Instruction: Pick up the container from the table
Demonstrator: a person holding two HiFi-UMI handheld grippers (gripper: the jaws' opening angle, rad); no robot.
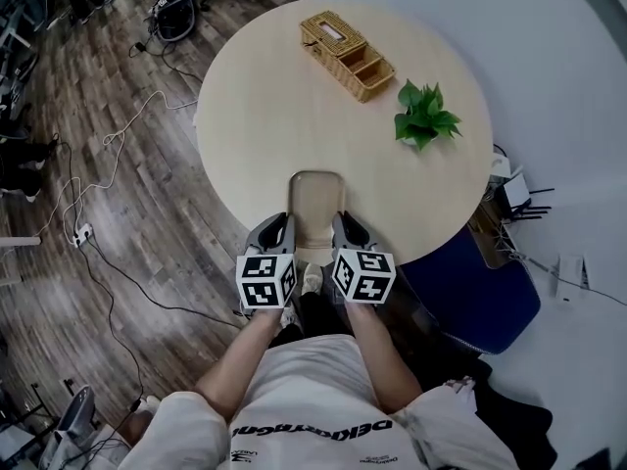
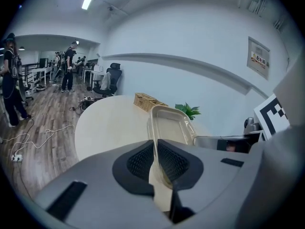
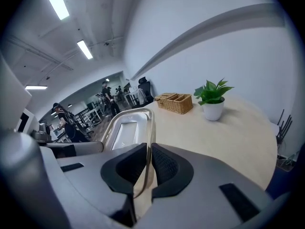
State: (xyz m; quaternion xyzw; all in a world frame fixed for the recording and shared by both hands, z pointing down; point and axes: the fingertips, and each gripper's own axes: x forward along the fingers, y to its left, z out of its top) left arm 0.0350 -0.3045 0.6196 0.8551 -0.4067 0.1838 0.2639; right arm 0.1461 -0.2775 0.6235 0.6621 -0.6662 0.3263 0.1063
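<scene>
Surface (image 1: 294,96): a round, pale wood top, the biggest thing in view; it carries everything named below.
Container (image 1: 315,199): a shallow, oblong tray with a rolled rim, at the near edge of the surface just in front of the person. Its long axis points away from the body. Both gripper views show it empty.
Wicker basket (image 1: 347,54): at the far side of the surface, well apart from the container.
Potted plant (image 1: 424,116): far right on the surface, near the basket and clear of the container.
Left gripper (image 1: 277,231): at the container's near left corner. In the left gripper view the jaws are closed onto the left rim, which runs between the dark pads (image 2: 143,159).
Right gripper (image 1: 345,229): at the near right corner, mirroring the other. In the right gripper view its jaws are clamped on the right rim in the same way.
Done: both holds look made, one on each long side, so reach and grasp appear finished.
Not clear: no view shows whether the base has left the surface. From above the container reads as lying over the near edge.
Left: as I judge it, only the lift, both grippers rising together and level so the container does not tip or twist out of the pads.
</scene>
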